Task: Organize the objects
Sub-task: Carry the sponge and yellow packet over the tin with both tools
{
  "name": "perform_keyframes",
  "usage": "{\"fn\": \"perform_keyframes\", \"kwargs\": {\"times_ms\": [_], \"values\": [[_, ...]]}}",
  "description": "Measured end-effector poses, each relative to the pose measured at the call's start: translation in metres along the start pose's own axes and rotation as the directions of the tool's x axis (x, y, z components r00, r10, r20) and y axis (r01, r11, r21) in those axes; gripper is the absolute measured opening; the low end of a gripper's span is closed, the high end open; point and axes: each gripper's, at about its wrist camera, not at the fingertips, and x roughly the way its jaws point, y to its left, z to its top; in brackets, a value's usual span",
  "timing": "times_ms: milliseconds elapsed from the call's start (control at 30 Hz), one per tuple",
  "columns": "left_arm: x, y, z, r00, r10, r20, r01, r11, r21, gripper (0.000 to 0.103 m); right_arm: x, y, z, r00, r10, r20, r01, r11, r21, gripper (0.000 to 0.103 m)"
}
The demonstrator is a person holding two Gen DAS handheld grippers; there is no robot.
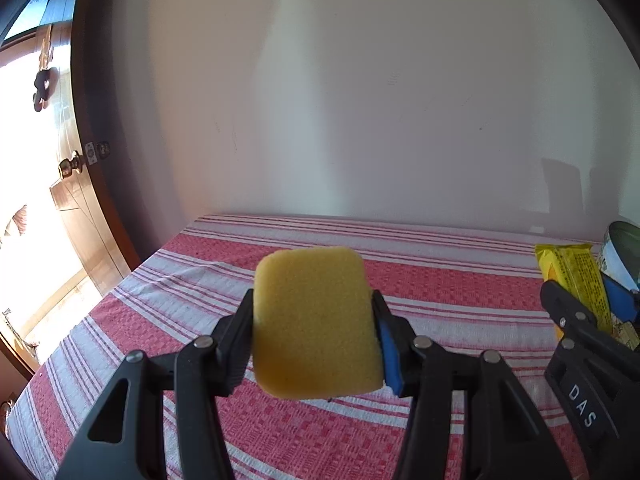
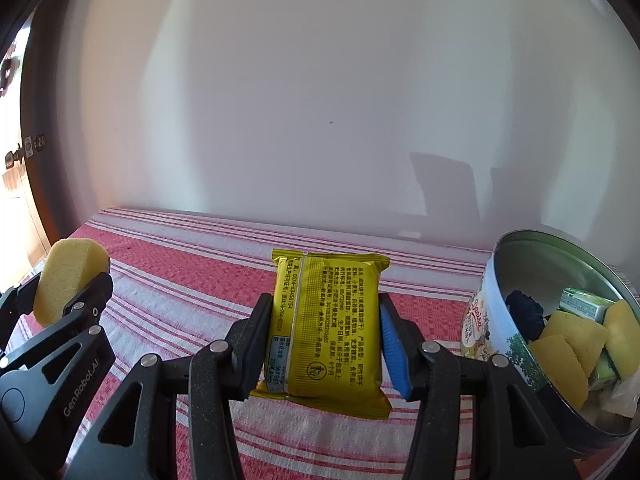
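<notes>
You are pinching a sponge (image 1: pixel 316 320) in your left tool (image 1: pixel 314 324) and a packet (image 2: pixel 326 332) in your right tool (image 2: pixel 324 336), both left of the tin (image 2: pixel 520 276). Sponge is soft, packet probably crinkly and light; grip their sides.

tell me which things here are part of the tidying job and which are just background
Part of the job:
- yellow sponge, held by the left gripper
- yellow snack packet, held by the right gripper
- round tin, already holding sponges and small packets

Just there:
- striped cloth
- white wall
- wooden door
</notes>
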Motion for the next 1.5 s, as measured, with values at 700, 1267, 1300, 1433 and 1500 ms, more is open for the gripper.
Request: {"fn": "perform_keyframes", "kwargs": {"times_ms": [700,1267,1300,1433,1500], "values": [[-0.052,-0.002,-0.024,0.996,0.002,0.092,0.002,0.999,-0.05,0.053,-0.043,-0.027,-0.02,0.999,0.005,0.05,-0.004,1.0,-0.01,0.053],[-0.078,-0.036,-0.035,0.995,-0.006,0.096,0.011,0.999,-0.05,0.053,-0.073,-0.048,-0.041,0.998,0.016,0.064,-0.014,0.999,-0.029,0.053],[-0.079,-0.038,-0.036,0.995,-0.009,0.098,0.014,0.999,-0.047,0.053,-0.075,-0.049,-0.042,0.998,0.017,0.065,-0.015,0.999,-0.03,0.053],[-0.084,-0.047,-0.037,0.994,-0.02,0.104,0.024,0.999,-0.033,0.053,-0.08,-0.053,-0.045,0.998,0.017,0.068,-0.015,0.999,-0.036,0.053],[-0.086,-0.05,-0.038,0.994,-0.024,0.105,0.027,0.999,-0.031,0.053,-0.082,-0.056,-0.046,0.997,0.016,0.071,-0.013,0.999,-0.037,0.053]]}}
